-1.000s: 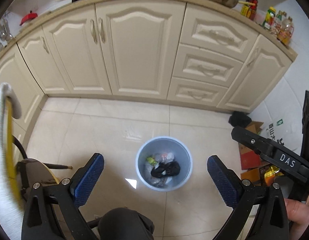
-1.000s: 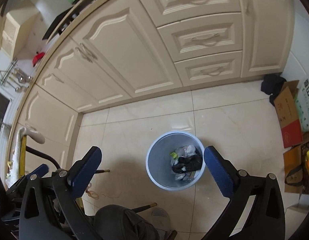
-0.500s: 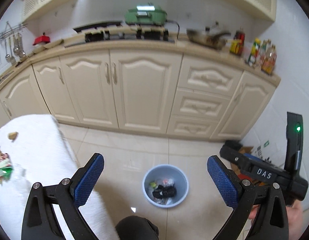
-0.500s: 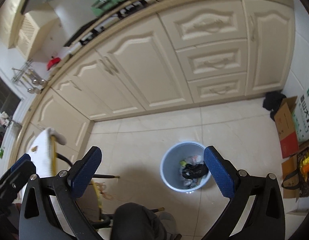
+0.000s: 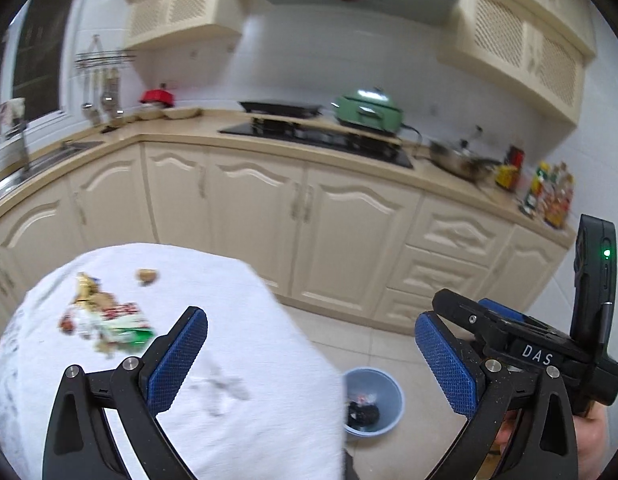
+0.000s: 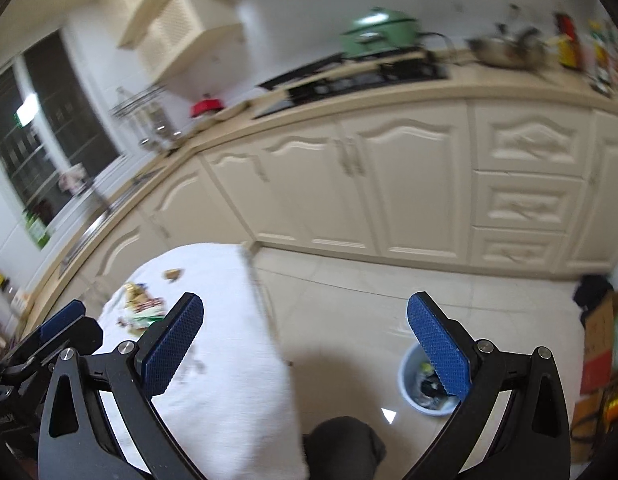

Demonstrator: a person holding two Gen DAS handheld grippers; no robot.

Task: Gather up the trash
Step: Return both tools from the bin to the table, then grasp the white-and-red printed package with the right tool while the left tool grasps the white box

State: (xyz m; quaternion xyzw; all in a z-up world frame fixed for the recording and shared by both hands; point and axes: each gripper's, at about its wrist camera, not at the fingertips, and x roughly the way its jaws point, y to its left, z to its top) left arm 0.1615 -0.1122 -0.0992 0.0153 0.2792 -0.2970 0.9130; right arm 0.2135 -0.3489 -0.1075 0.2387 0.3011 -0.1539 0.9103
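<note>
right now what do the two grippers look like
Both are black plastic two-finger frames with silver screws and textured blue pads. The left gripper and right gripper match. In the left wrist view the right one bears white "DAS" lettering and an upright black unit with a green light.

Both black plastic two-finger grippers, left [image 5: 311, 356] and right [image 6: 305, 344], carry blue cross-hatched pads [image 5: 177, 364] and silver screws. The right one bears white "DAS" lettering and what may be a green indicator light.
</note>
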